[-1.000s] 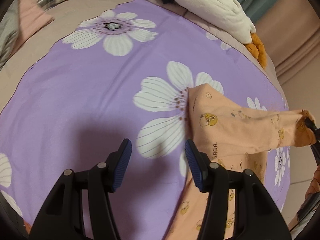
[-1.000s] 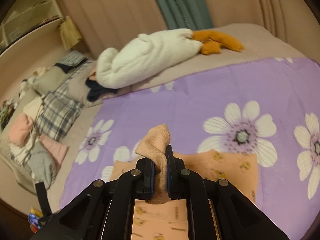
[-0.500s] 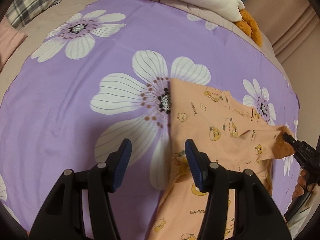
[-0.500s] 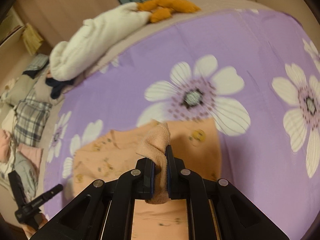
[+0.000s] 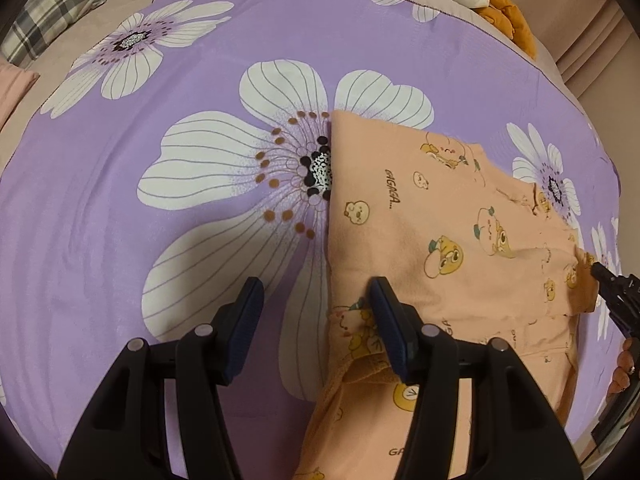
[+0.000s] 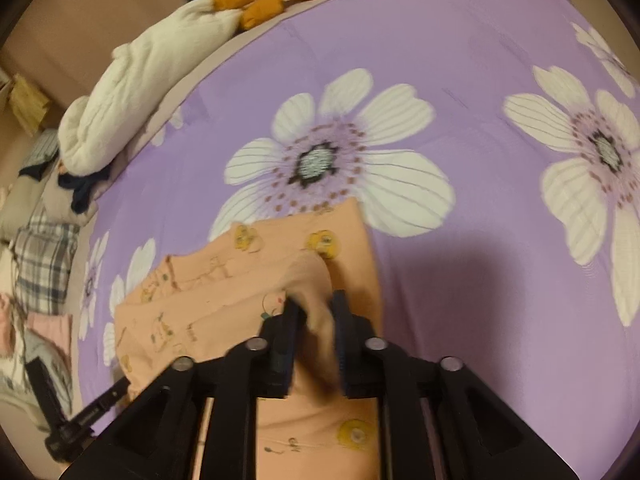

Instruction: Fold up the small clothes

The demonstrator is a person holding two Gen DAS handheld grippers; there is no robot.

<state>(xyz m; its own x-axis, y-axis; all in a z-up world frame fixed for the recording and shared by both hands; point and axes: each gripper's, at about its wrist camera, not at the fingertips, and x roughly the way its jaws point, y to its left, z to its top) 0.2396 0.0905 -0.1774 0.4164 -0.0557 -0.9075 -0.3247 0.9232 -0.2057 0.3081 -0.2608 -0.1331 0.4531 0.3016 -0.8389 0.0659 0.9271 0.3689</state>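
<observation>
A small peach garment (image 5: 432,248) printed with cartoon ducks lies on the purple flowered sheet (image 5: 120,208), one part folded over the rest. My left gripper (image 5: 316,316) is open and empty, low over the garment's left edge, its right finger above the cloth. My right gripper (image 6: 314,320) has its jaws slightly parted around the garment's cuff (image 6: 316,280), which still sits between them; the view is blurred. It also shows at the right edge of the left wrist view (image 5: 600,276), at the cuff's tip.
A white and orange plush toy (image 6: 160,64) lies at the far side of the bed. Plaid and pink clothes (image 6: 40,264) are piled to the left. The left gripper's body (image 6: 80,420) shows at the lower left of the right wrist view.
My right gripper has carried the cuff across and down onto the garment, and its jaws have parted a little. My left gripper has moved forward and lower beside the garment's left edge, still open.
</observation>
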